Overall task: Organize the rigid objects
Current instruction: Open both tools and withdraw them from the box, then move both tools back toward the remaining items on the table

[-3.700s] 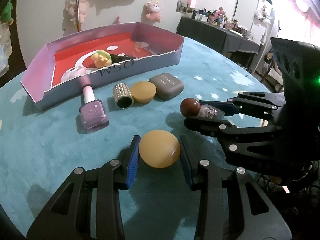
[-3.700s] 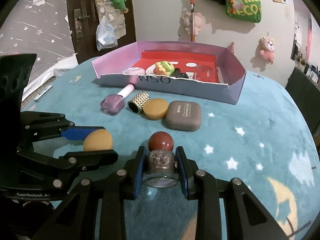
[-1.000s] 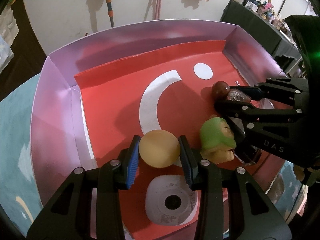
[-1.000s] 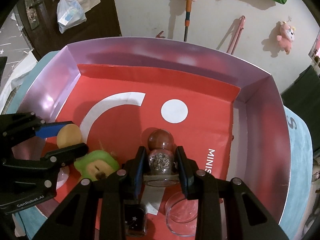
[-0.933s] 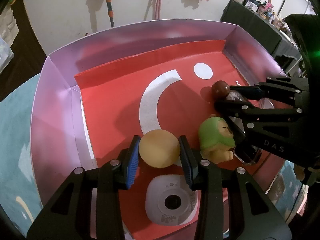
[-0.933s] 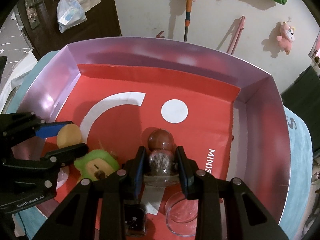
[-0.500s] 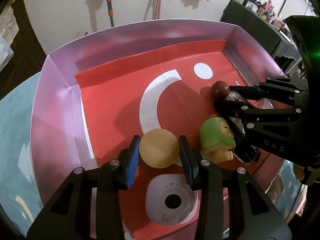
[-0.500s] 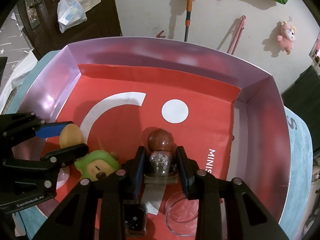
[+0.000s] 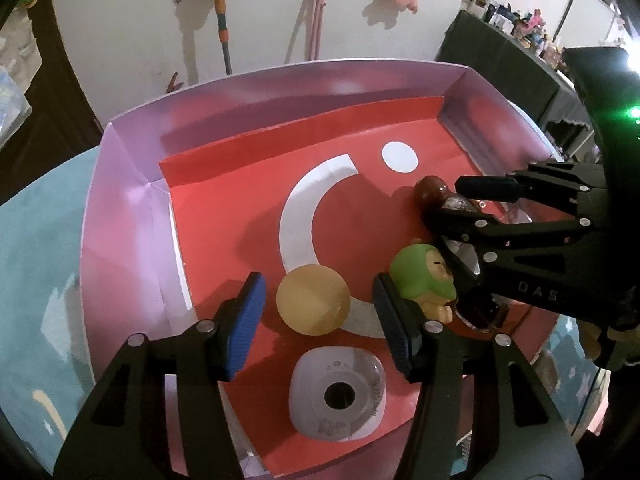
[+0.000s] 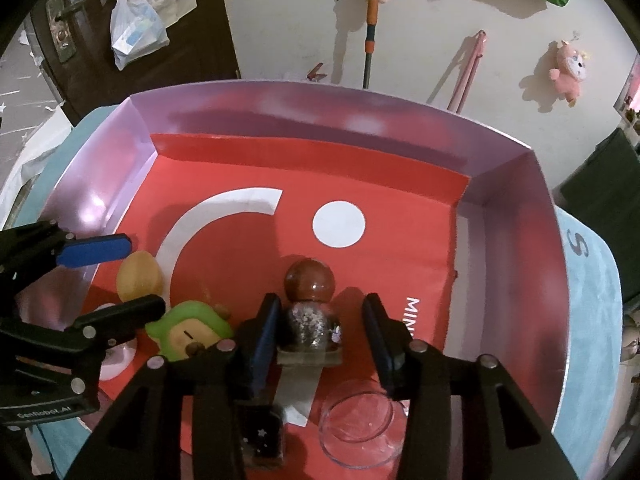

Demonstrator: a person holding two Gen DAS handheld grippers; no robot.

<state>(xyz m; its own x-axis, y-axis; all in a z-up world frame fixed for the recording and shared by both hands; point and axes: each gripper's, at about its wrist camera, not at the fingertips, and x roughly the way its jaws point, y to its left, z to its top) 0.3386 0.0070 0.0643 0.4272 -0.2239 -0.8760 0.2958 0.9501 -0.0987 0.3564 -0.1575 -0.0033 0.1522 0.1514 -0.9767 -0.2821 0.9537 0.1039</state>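
A: Any writing? And the jaws?
B: "MINI" shows on the box's [image 10: 516, 240] red floor, by its right wall. The left gripper [image 9: 318, 312] has just released the orange puck [image 9: 313, 299]; the right gripper [image 10: 318, 334], opening too, stands off the glitter bottle [image 10: 310, 322].

Lived-in home room, pink plush toys [image 10: 568, 68] hung on white wall, mop handle [image 10: 371, 20] leaning, dark door [image 10: 72, 32] left, cluttered dark side table [image 9: 504, 52] right.

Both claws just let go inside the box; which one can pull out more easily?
Probably the left claw: gaps show both sides of its yellow ball. The right claw has one pad close against the glitter bottle.
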